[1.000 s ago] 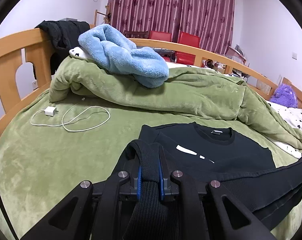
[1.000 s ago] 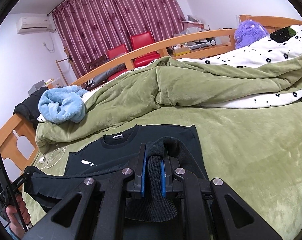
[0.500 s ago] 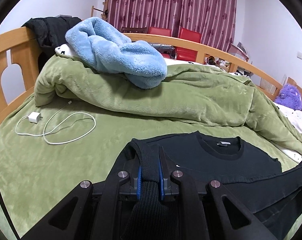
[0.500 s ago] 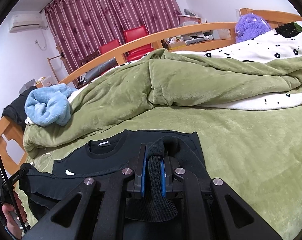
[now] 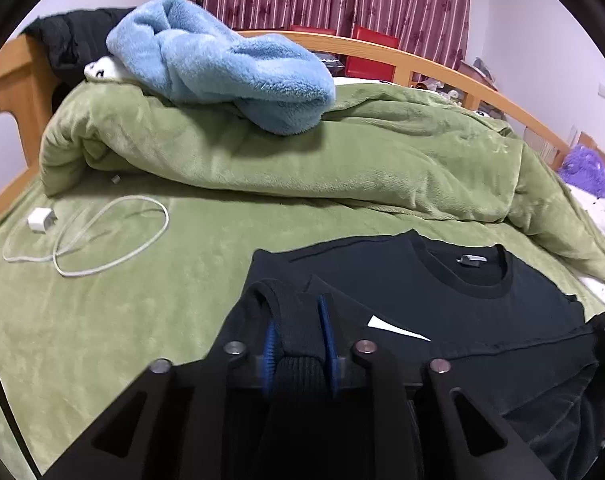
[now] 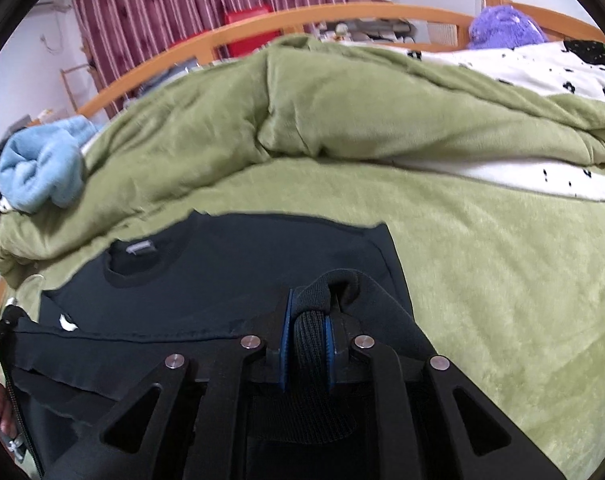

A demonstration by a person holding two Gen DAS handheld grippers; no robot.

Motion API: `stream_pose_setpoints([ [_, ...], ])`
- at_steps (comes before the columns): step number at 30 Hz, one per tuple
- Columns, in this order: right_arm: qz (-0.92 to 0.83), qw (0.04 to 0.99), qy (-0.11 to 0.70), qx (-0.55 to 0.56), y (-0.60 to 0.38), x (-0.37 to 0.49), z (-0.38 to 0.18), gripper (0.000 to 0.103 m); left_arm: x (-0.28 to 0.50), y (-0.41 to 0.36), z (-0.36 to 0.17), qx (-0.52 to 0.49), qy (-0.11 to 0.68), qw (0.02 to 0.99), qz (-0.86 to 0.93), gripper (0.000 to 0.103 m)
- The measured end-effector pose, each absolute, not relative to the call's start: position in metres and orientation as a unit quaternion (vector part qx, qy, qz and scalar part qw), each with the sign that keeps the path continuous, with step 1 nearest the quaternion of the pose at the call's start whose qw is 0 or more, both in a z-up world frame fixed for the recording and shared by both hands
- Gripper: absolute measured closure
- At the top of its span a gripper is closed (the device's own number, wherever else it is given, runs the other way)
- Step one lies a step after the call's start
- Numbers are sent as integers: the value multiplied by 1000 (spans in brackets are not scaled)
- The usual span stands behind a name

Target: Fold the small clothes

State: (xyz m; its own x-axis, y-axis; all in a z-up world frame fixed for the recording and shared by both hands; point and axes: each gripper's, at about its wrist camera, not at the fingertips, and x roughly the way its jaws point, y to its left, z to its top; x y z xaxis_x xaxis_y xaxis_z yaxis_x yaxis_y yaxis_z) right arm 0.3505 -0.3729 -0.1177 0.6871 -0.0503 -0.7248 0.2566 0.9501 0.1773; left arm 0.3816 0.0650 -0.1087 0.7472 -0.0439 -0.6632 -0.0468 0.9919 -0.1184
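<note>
Lowered sweater (image 5: pixel 442 300) hem between hand-held grippers' jaws

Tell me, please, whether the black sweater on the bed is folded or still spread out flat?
Partly folded: the sweater has its ribbed hem doubled up over the chest toward the collar, hem still between both grippers' jaws, which have just been opening.

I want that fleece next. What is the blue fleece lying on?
The blue fleece lies on the bunched green duvet. A white patterned bit peeks out beside it; what lies beneath is covered.
</note>
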Motion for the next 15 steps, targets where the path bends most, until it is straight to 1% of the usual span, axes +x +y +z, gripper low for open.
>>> stream_pose_setpoints([
  [1,-85,907,389,135,-373,350,-119,82,380,67,-109,-67,358,931,2,74],
  [2,-85,907,390,136,-373,348,-119,81,378,68,-108,-68,359,931,3,68],
  [3,-80,907,391,135,-373,346,-117,74,374,70,-107,-67,357,932,5,62],
  [4,-77,909,389,131,-371,343,-115,71,370,70,-106,-64,355,933,8,50],
  [5,-76,911,385,126,-369,338,-111,62,364,71,-103,-60,349,935,11,39],
  [6,-76,914,381,118,-366,332,-107,56,357,72,-100,-57,342,938,11,37],
  [8,-74,918,375,105,-361,319,-99,55,344,73,-96,-51,339,939,15,37],
  [11,-65,915,386,95,-357,300,-93,51,328,75,-91,-48,350,935,18,36],
  [14,-60,912,398,76,-352,274,-87,48,306,75,-87,-36,346,937,26,34],
  [15,-63,912,399,71,-351,268,-86,46,299,75,-85,-34,345,938,28,34],
])
